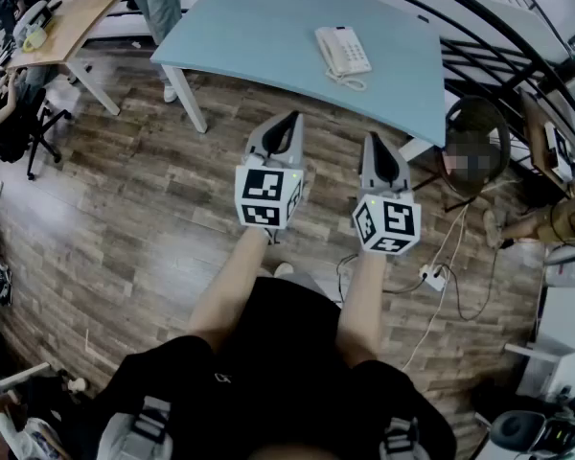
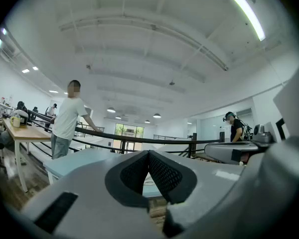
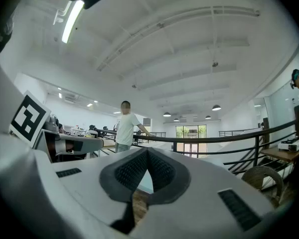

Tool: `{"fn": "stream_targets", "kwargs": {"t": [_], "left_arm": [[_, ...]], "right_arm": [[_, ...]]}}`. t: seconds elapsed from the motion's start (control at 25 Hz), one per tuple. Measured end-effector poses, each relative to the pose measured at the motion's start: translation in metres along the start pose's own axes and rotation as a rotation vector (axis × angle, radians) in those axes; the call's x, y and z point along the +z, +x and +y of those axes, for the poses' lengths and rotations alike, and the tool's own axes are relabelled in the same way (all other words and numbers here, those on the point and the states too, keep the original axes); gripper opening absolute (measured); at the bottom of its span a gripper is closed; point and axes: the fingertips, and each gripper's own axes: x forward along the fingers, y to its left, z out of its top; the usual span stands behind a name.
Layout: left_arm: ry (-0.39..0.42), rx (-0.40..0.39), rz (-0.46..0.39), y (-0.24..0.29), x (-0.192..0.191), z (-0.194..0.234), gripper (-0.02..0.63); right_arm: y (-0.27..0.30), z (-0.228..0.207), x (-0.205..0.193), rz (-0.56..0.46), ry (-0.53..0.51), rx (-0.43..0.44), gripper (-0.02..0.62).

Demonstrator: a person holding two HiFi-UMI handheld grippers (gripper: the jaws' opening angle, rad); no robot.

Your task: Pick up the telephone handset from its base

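The left gripper (image 1: 294,116) and the right gripper (image 1: 372,138) are held side by side and level, out in front of the person over a wood-plank floor (image 1: 125,228). In each gripper view the two dark ribbed pads meet at their tips, so both pairs of jaws are closed all the way and grip nothing.

The white telephone (image 1: 343,52) lies ahead of both grippers, well apart from them, on a pale blue table (image 1: 259,27) whose near edge runs just beyond the jaw tips. It sits roughly between the lines of the two grippers, nearer the right one's side. The handset (image 1: 328,48) rests in its cradle along the left side of the base (image 1: 353,52), and the coiled cord (image 1: 351,83) loops on the tabletop at the end closest to the grippers.

Far ahead and to the left of the left gripper, a person (image 2: 67,119) stands at the table's far corner, beside a dark railing (image 2: 139,139).
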Motion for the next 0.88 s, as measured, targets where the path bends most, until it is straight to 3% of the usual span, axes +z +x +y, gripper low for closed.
{"fn": "stream_targets", "kwargs": {"t": [0.16,0.28,0.52,0.72,0.88], "left_arm": [[-0.003,0.012,0.004,0.003,-0.002,0.001,-0.003],[-0.002,0.018,0.013,0.005,-0.007,-0.003,-0.003],[-0.015,0.054,0.005,0.010,-0.007,-0.002,-0.003],[-0.023,0.032,-0.022,0.017,0.001,-0.023,-0.003],[-0.008,0.016,-0.058,0.022,0.015,-0.032,-0.003]], "right_arm": [[0.002,0.001,-0.002,0.000,-0.003,0.019,-0.008],[0.001,-0.011,-0.004,-0.015,0.051,0.007,-0.008],[-0.002,-0.037,0.020,-0.072,0.113,0.019,-0.007],[0.001,-0.045,0.013,-0.061,0.113,0.054,-0.006],[-0.001,-0.063,0.031,-0.097,0.110,0.043,-0.006]]}}
